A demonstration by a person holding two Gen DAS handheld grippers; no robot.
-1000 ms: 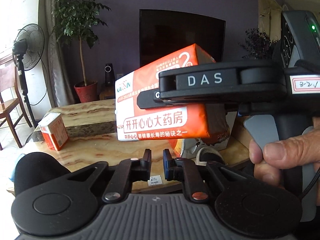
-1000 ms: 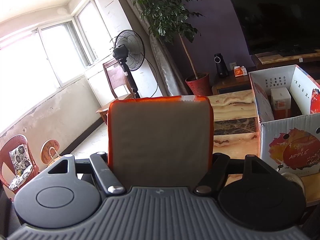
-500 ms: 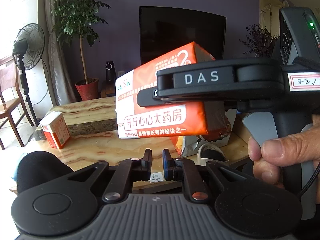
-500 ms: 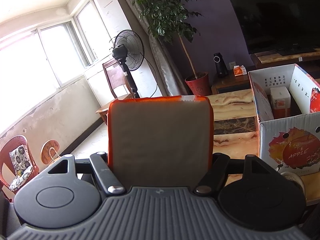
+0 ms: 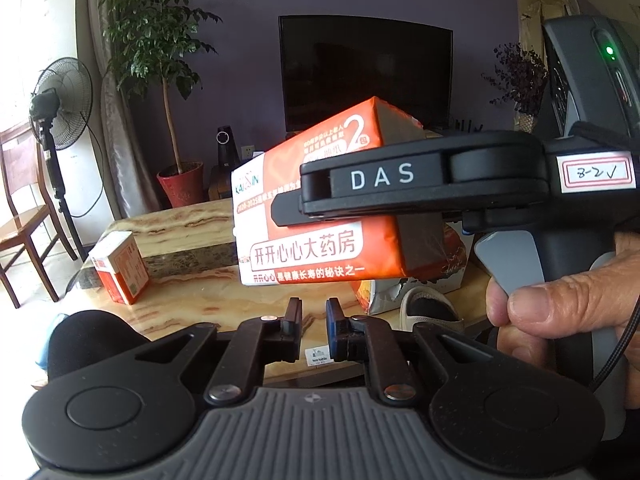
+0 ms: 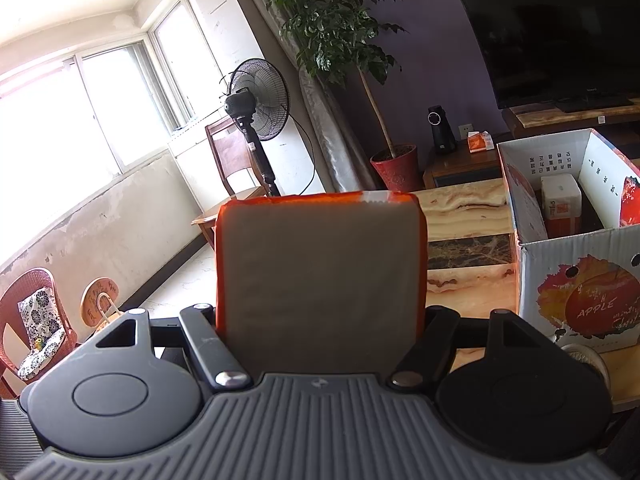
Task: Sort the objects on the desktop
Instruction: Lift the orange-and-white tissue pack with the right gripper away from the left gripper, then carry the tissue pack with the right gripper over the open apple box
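Right gripper [image 6: 320,320] clamped on orange tissue pack [image 5: 320,216], held in the air above marble table [image 5: 192,300], pack tilted with one corner up. Grip taken across the pack's soft sides near one end, most of the length sticking out past the fingers. Hand [image 5: 572,312] wrapped on the gripper handle, thumb forward. Left gripper [image 5: 313,320] low and nearer the camera, jaws nearly together with a narrow gap, holding nothing. Open cardboard box [image 6: 576,248] standing on the table to the right of the pack, one small white-and-orange carton [image 6: 560,204] already inside. Second small orange-and-white box [image 5: 118,268] upright on the table, well to the left. Likely destination for the pack: the cardboard box. Risks from here: soft wrapper yielding under the clamp, pack sagging or slipping out at the unsupported end; long overhang catching the box rim or a raised flap on the way down, nudging the box; landing on the carton inside and ending up propped crooked.
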